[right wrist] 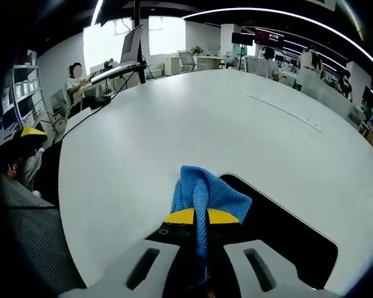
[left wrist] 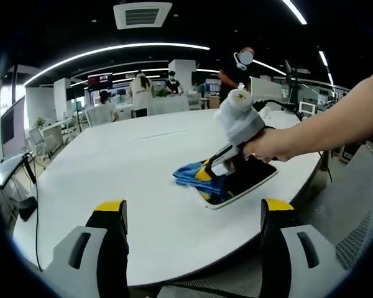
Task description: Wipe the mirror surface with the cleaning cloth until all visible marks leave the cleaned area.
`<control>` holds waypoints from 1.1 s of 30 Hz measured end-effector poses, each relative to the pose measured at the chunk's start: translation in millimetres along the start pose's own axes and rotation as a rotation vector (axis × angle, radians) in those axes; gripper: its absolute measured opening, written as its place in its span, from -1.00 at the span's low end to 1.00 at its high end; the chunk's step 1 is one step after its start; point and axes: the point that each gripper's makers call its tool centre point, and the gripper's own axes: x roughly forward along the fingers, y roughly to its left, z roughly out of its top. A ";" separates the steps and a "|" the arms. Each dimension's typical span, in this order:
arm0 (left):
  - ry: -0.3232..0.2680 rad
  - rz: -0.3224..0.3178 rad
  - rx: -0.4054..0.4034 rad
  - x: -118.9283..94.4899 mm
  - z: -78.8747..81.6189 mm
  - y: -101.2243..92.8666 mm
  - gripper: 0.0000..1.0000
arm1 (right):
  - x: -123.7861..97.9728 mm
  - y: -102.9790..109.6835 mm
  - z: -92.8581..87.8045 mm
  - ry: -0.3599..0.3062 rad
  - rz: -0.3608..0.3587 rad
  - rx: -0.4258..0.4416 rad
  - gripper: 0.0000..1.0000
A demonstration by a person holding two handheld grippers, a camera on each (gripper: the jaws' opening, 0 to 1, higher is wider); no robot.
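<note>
A flat rectangular mirror (left wrist: 252, 177) with a white rim lies on the white round table (left wrist: 130, 167), reflecting dark. A blue cleaning cloth (left wrist: 191, 175) rests over its left end. My right gripper (left wrist: 206, 174), held by a person's hand, presses down on the cloth there, shut on it. In the right gripper view the blue cloth (right wrist: 202, 198) is pinched between the yellow-tipped jaws of my right gripper (right wrist: 196, 216), bunched over the mirror (right wrist: 286, 233). My left gripper (left wrist: 193, 211) hangs open over the near table edge, well short of the mirror, with nothing between its fingers.
The big white table (right wrist: 174, 130) stretches far beyond the mirror. Office chairs (left wrist: 43, 139), desks and several people stand in the background. A person's forearm (left wrist: 336, 127) reaches in from the right. A grey mesh chair (right wrist: 25, 236) sits by the table edge.
</note>
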 end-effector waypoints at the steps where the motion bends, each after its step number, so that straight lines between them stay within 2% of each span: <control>1: 0.000 0.000 0.000 0.1 0.0 -0.1 0.73 | -0.4 -0.5 -0.4 0.000 -0.004 -0.005 -1.00; 26: -0.006 -0.005 -0.002 1.3 -2.2 -2.2 0.73 | 17.2 -33.3 14.6 0.029 -0.063 0.018 -1.00; 33: -0.009 -0.004 -0.002 0.7 -1.9 -2.2 0.73 | 19.1 -34.2 15.8 0.030 -0.067 -0.024 -1.00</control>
